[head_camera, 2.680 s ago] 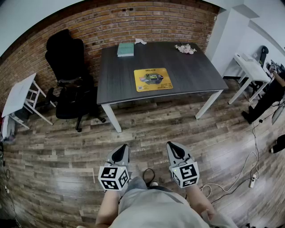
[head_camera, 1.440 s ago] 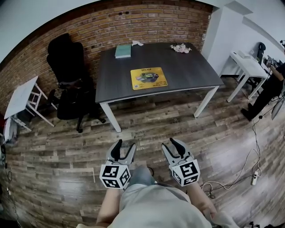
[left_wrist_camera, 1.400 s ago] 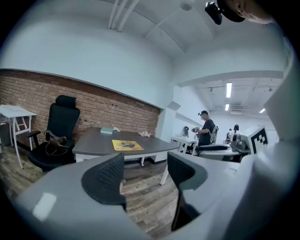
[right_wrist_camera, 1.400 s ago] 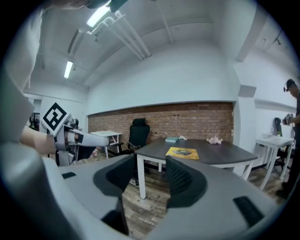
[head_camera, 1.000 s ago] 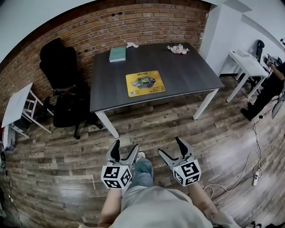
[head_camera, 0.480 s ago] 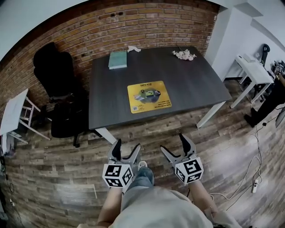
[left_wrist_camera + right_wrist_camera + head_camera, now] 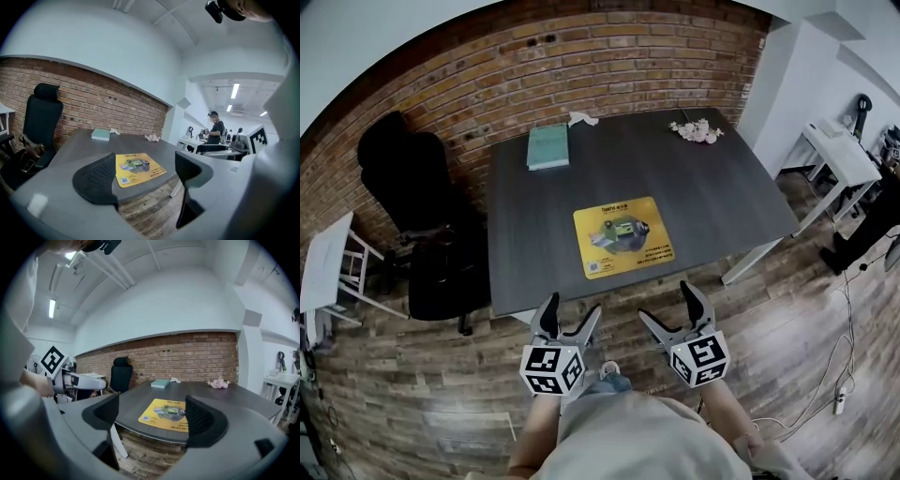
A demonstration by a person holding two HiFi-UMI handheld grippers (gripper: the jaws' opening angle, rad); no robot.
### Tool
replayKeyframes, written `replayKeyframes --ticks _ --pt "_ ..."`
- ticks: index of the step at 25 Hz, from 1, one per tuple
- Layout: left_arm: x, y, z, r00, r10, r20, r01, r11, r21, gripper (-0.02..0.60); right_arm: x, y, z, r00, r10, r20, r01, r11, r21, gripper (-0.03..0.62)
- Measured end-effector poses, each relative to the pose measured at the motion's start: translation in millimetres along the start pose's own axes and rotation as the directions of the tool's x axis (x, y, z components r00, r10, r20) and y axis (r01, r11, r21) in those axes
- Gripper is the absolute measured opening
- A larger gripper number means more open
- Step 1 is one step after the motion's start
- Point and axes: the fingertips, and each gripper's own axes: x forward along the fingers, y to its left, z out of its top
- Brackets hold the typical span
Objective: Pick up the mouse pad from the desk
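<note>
Head view shows your left gripper (image 7: 570, 309) and right gripper (image 7: 668, 304) just short of the bench (image 7: 727, 183), fingers (image 7: 547, 315) opening with nothing between them, likely getting ready for the yellow mouse pad (image 7: 625, 236) lying flat near its front edge.

Dark grey desk (image 7: 712, 197) on white legs, back edge along the brick wall. Yellow mouse pad (image 7: 623, 236) lies flat on top, near the front edge, about mid-width, slightly skewed to that edge. Pale green book (image 7: 547, 147) flat at the back left as the head view shows it. Crumpled white paper (image 7: 579, 119) just beside the book's far right corner, close to the wall. Small cluster of pink flowers (image 7: 697, 130) at the back right, well apart from the pad. Wood-plank floor (image 7: 806, 319) below: black office chair (image 7: 422, 225) at the desk's left end, white side table (image 7: 839, 155) off to the right, power strip (image 7: 838, 405) lower right.
</note>
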Motion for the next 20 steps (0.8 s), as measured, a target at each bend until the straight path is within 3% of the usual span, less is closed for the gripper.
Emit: replayKeyframes --ticks 9,20 --pt "61.8 48.3 14.3 0.999 -0.040 -0.032 0.040 0.999 0.011 0.379 69.8 -22.0 11.3 1.000 -0.027 0.004 0.027 1.000 0.008 0.414" --pt "107.2 81.8 8.8 0.995 -0.043 -0.093 0.043 0.999 0.003 0.379 109.1 -46.8 6.2 0.997 -0.057 -0.042 0.059 0.998 0.038 0.414"
